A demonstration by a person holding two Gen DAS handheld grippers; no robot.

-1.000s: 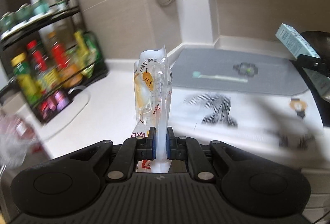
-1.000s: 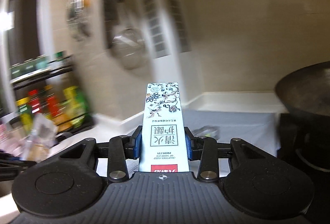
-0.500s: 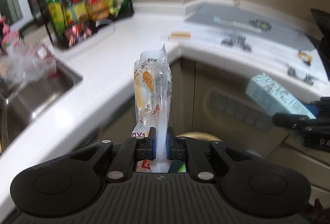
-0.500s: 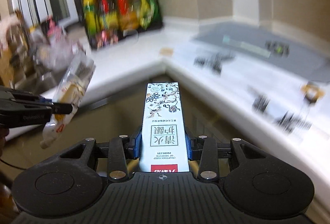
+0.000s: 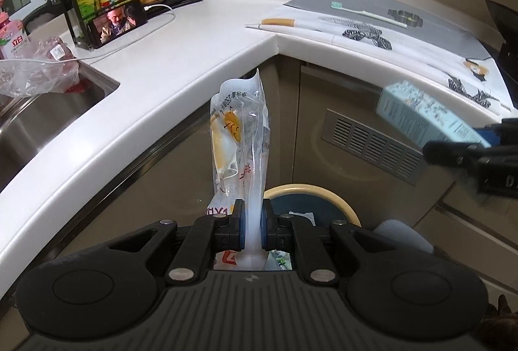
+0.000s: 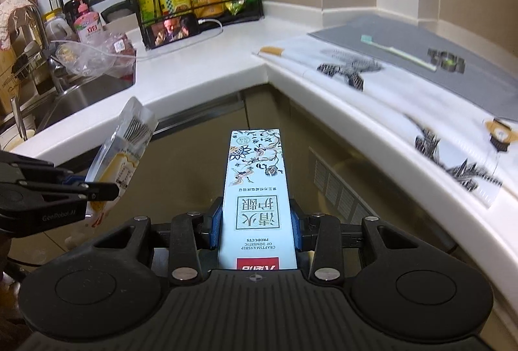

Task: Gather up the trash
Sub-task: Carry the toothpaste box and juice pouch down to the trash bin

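We've got the left gripper (image 5: 252, 223) pinching a plastic snack wrapper (image 5: 241, 137) & the right gripper (image 6: 255, 226) clamping a toothpaste box (image 6: 257, 199), both over the bin (image 5: 319, 193), w/ drops left imo.

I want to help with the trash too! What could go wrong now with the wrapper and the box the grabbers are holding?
The left gripper pinches only the bottom of the floppy plastic wrapper; once released, it might drift past the bin below. The right gripper holds the box off to the side of that bin, so dropping it now would likely hit the floor.
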